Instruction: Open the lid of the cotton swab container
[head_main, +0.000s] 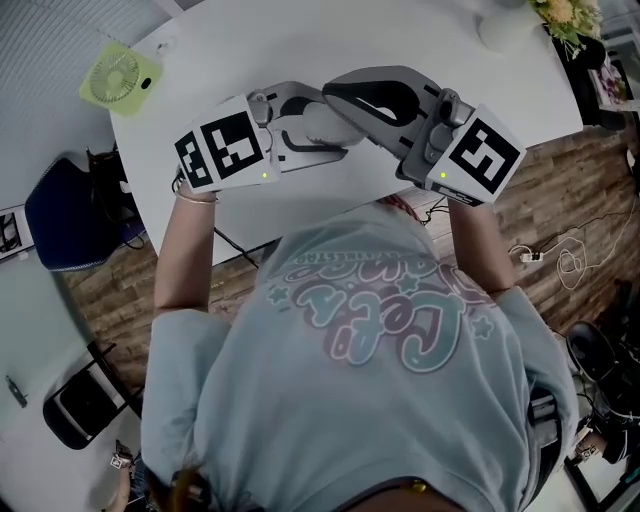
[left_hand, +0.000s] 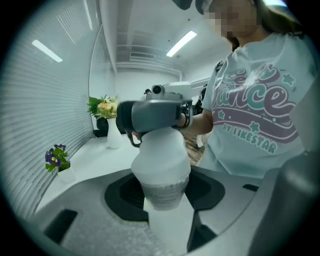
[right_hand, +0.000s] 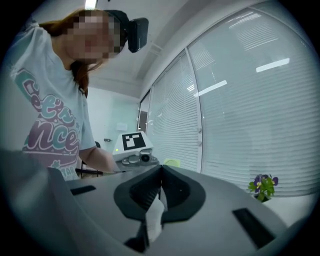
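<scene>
The cotton swab container (left_hand: 161, 172) is a white, rounded tub, seen in the head view as a white shape (head_main: 322, 125) between the two tools. My left gripper (left_hand: 162, 202) is shut on its lower body, one dark pad on each side. My right gripper (left_hand: 150, 117) meets the tub's top from the far side. In the right gripper view its jaws (right_hand: 161, 172) are closed together, with a thin white piece of the lid (right_hand: 154, 215) pinched between the pads. The left gripper (right_hand: 134, 149) faces it with its marker cube. Both tools hover over the white table (head_main: 300, 40).
A white vase of flowers (left_hand: 112, 131) and a small pot of purple flowers (left_hand: 58, 161) stand by the blinds. A green fan (head_main: 120, 75) lies on the table's far left corner. A blue chair (head_main: 65, 215) and floor cables (head_main: 560, 255) flank the person.
</scene>
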